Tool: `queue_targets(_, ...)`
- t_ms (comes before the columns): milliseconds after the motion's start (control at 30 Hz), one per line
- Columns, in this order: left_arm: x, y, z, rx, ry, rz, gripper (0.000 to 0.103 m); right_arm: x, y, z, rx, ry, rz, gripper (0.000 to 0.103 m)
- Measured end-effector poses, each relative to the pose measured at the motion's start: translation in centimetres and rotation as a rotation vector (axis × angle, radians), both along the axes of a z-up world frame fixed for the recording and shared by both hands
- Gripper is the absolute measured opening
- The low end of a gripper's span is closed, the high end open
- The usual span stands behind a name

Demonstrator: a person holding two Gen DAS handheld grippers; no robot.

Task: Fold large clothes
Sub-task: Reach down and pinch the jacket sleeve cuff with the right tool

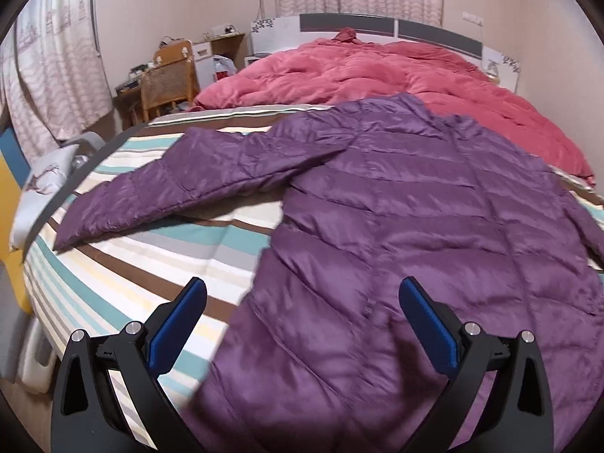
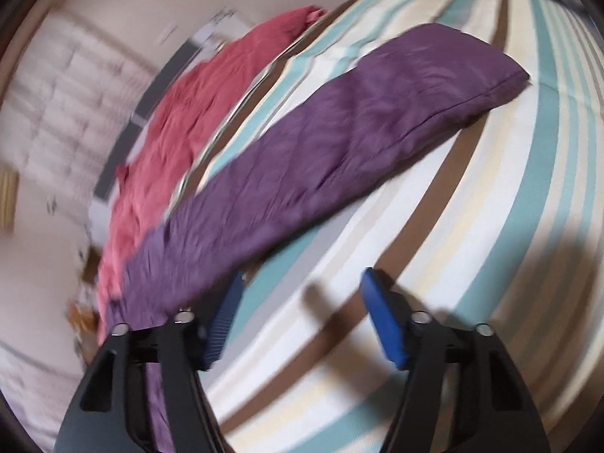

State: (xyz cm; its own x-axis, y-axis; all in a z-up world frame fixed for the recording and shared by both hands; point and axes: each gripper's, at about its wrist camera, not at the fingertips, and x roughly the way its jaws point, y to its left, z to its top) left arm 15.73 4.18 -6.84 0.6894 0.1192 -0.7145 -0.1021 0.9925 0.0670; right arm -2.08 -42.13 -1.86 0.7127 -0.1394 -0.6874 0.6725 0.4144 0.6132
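The left gripper (image 1: 302, 313) is wide open and holds nothing. It hangs just over the bottom part of the purple puffy coat (image 1: 396, 219), and the coat's left edge runs between its two blue fingers (image 1: 177, 324). The coat lies flat on the striped sheet (image 1: 158, 249) of the bed. One sleeve (image 1: 188, 185) sticks out to the left across the stripes.

The right gripper (image 2: 300, 315) is open too, with only striped sheet (image 2: 472, 226) between its fingers. Nothing is in it. The coat's other sleeve (image 2: 339, 143) lies just past its left finger (image 2: 222, 324) and reaches up and to the right, away from it. This view is blurry.

Farther back, a pink quilt (image 1: 377, 71) is heaped behind the coat. Beyond it stand the headboard (image 1: 377, 24) and a wooden chair (image 1: 170, 75).
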Motion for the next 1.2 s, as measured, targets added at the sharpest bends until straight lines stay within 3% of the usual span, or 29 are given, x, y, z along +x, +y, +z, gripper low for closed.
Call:
queue_targets(167,1.3,0.9,-0.9,0.02,-0.002,0.005,0.101,-0.4,-3.1,-0.6,0.045,-0.058,-0.123,0.061)
queue_targets(367,2.4,2.0,-2.4,0.017,0.036,0.047,0.101,-0.7,-6.3,-1.3,0.08,-0.094,-0.235,0.048)
queue_targets(567,2.7,2.9,-3.5,-0.01,0.055,0.08,0.101,-1.0,-8.3,-1.5,0.104,-0.131,-0.319,0.047)
queue_targets(700,3.0,3.7,-3.6,0.02,0.064,0.116,0.101,-1.4,-8.8,-1.8,0.092,-0.101,-0.355,0.031)
queue_targets(867,3.4,4.4,-4.5,0.002,0.103,0.122,0.101,1.3,-8.9,-0.7,-0.024,0.032,-0.314,0.018)
queue_targets(1200,3.4,4.2,-4.9,-0.002,0.104,0.123,0.101,9.1,-2.3,5.6,-0.431,0.109,-0.039,0.018)
